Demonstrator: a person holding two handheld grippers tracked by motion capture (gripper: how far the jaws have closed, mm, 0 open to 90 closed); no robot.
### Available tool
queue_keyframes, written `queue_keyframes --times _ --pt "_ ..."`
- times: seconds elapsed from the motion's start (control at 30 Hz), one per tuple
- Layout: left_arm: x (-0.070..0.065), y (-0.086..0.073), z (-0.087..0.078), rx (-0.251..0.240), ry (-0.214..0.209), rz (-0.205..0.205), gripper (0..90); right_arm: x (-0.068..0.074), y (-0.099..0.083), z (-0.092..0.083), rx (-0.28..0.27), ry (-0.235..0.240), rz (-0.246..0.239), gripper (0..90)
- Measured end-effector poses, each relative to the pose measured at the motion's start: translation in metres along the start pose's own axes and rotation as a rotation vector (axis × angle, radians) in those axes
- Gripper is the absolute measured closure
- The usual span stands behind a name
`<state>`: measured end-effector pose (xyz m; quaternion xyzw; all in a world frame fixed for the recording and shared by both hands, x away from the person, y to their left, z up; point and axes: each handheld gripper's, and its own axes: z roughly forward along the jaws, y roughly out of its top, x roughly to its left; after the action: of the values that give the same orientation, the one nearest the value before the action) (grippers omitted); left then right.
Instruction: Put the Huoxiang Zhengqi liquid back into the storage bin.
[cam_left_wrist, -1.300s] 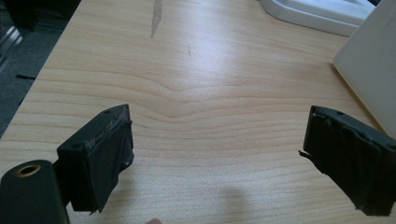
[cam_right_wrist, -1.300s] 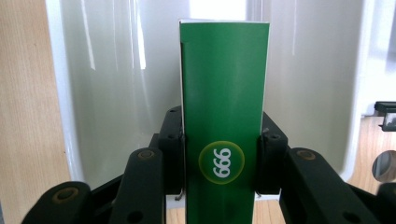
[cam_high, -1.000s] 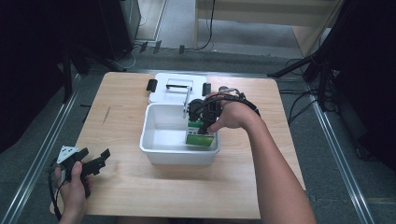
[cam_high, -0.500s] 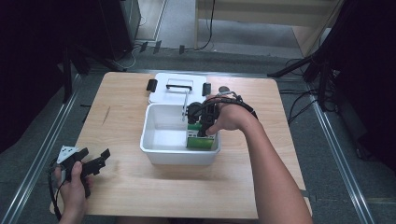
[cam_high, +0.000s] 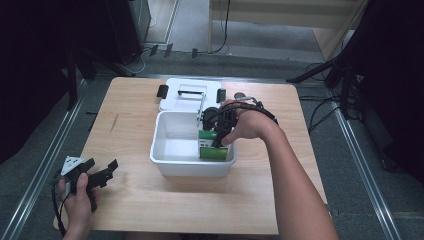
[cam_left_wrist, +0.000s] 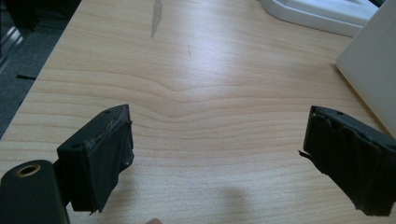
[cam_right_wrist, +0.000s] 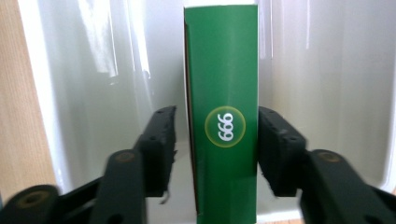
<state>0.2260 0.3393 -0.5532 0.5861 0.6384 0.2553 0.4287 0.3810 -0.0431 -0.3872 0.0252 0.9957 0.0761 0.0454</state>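
Observation:
A green box (cam_high: 209, 148) with a round "999" mark (cam_right_wrist: 225, 127) stands on its narrow side inside the white bin (cam_high: 161, 145), against its right wall. My right gripper (cam_high: 216, 142) reaches down into the bin with its jaws on either side of the box (cam_right_wrist: 222, 93). Its jaws have just been opening. A gap shows at the left pad, so the box stands free between them. My left gripper (cam_high: 106, 170) rests low over the table's front left corner, its jaws (cam_left_wrist: 219, 154) wide open over bare wood.
The bin's white lid (cam_high: 190, 95), with a handle and two black clips, lies flat behind the bin. The bin's corner (cam_left_wrist: 373, 74) shows right of the left gripper. Dark stands and cables ring the wooden table (cam_high: 135, 200).
The right gripper's jaws have spread apart from the green box inside the bin. Both hands stayed where they were.

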Motion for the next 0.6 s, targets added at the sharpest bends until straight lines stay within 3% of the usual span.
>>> queue_keyframes --times 0.13,0.2,0.23,0.33,0.57,0.6 --pt "0.0 0.0 0.0 0.0 0.0 0.001 9.2 0.002 -0.002 -0.009 -0.02 -0.002 0.026 42.2" --pt "0.0 0.0 0.0 0.0 0.0 0.0 9.2 0.001 -0.002 -0.011 -0.03 -0.009 0.017 41.2" --pt "0.0 0.0 0.0 0.0 0.0 0.0 9.2 0.001 -0.003 -0.016 -0.043 -0.011 0.054 39.0" --pt "0.0 0.0 0.0 0.0 -0.001 -0.001 9.2 0.001 -0.005 -0.022 -0.045 -0.011 0.085 39.6" --pt "0.0 0.0 0.0 0.001 -0.001 -0.001 9.2 0.001 -0.015 -0.038 -0.084 -0.031 0.108 36.7" --pt "0.0 0.0 0.0 0.001 -0.001 -0.001 9.2 0.001 -0.021 -0.042 -0.09 -0.034 0.129 35.8"
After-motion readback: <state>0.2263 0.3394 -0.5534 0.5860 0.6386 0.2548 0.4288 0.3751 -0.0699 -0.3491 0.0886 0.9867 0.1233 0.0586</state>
